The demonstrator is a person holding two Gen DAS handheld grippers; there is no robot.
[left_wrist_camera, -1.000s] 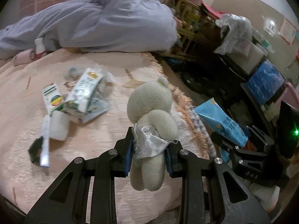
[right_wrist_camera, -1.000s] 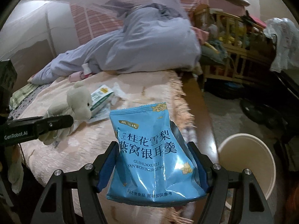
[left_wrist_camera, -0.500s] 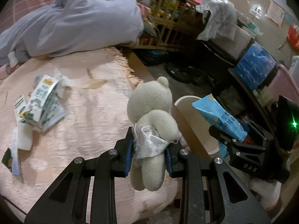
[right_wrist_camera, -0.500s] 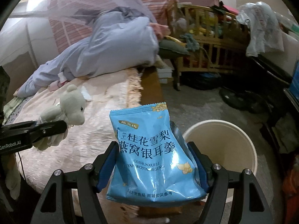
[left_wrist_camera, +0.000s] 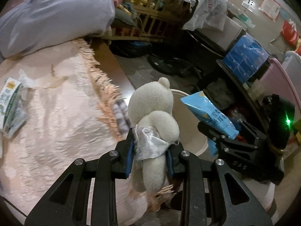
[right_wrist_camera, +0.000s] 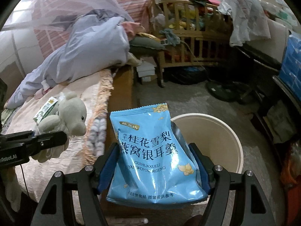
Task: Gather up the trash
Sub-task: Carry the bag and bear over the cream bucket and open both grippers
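1. The bed (left_wrist_camera: 56, 116) is the biggest thing. It has a pink cover with a fringe along its edge.
2. A big pale blue blanket (right_wrist_camera: 90, 52) lies bunched up at the far end of the bed.
3. A wooden crib (right_wrist_camera: 190, 43) stands past the bed, full of mixed-up stuff. It is too blurry to tell what all of it is.
4. A round cream bin (right_wrist_camera: 225, 137) stands on the floor beside the bed. Its top is open and it looks empty inside.
5. The right gripper (right_wrist_camera: 156, 162) is squeezed onto a blue snack bag (right_wrist_camera: 152, 150). The two fingers press on the bag's sides. The bag stands up straight with Chinese words on its front. It is held up in the air, in front of the bin and partly over its near rim.
6. The left gripper (left_wrist_camera: 150, 150) is clamped tight on a white teddy bear (left_wrist_camera: 154, 113). The fingers pinch the bear around its middle, where it wears a shiny silver cloth (left_wrist_camera: 150, 145). The bear is held up in the air by the edge of the bed, with the bin just behind it.
7. A green and white carton (left_wrist_camera: 10, 101) lies flat on the bed, well apart from both grippers. A bit of crumpled white wrapper (left_wrist_camera: 24, 77) lies right next to it.
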